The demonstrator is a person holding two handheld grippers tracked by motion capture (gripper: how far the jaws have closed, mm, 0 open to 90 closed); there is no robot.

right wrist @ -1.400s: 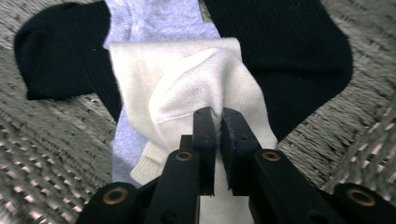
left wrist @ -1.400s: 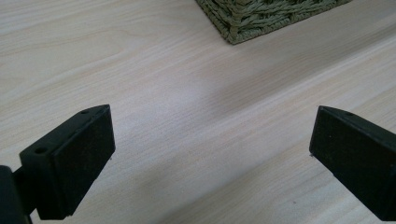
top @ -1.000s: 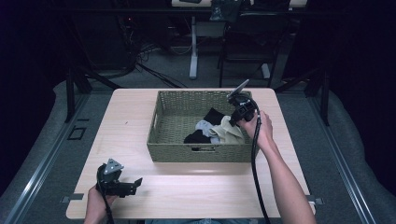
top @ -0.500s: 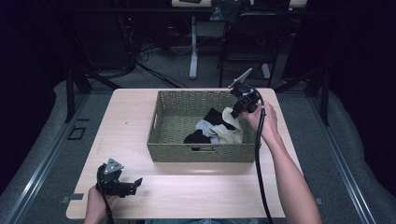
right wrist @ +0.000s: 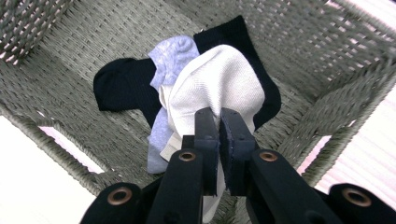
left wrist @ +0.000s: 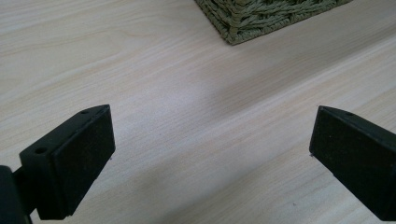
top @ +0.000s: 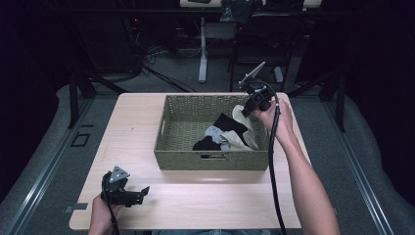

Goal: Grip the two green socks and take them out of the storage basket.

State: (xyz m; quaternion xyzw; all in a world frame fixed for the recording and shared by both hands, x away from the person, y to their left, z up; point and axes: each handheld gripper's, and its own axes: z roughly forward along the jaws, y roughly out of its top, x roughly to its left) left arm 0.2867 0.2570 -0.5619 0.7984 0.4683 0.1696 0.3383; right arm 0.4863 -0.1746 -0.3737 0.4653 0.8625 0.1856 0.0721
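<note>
A woven green basket (top: 181, 122) stands in the middle of the table and holds several socks. My right gripper (top: 247, 110) is above the basket's far right corner, shut on a cream sock (top: 241, 128) that hangs from it down into the basket. In the right gripper view the cream sock (right wrist: 219, 84) is pinched between the jaws of the right gripper (right wrist: 218, 121), over a black sock (right wrist: 122, 83) and a pale blue-grey sock (right wrist: 170, 56). My left gripper (top: 142, 192) lies on the table at the near left, open, and in its own view the left gripper (left wrist: 210, 149) holds nothing.
Bare light wood tabletop (top: 205, 196) lies in front of the basket and to its left. A corner of the basket (left wrist: 261, 18) shows at the top of the left gripper view. Dark floor, cables and furniture legs lie beyond the table's far edge.
My right gripper has risen and moved toward the basket's far right corner, lifting the cream sock up from the pile. The left gripper has stayed put.
</note>
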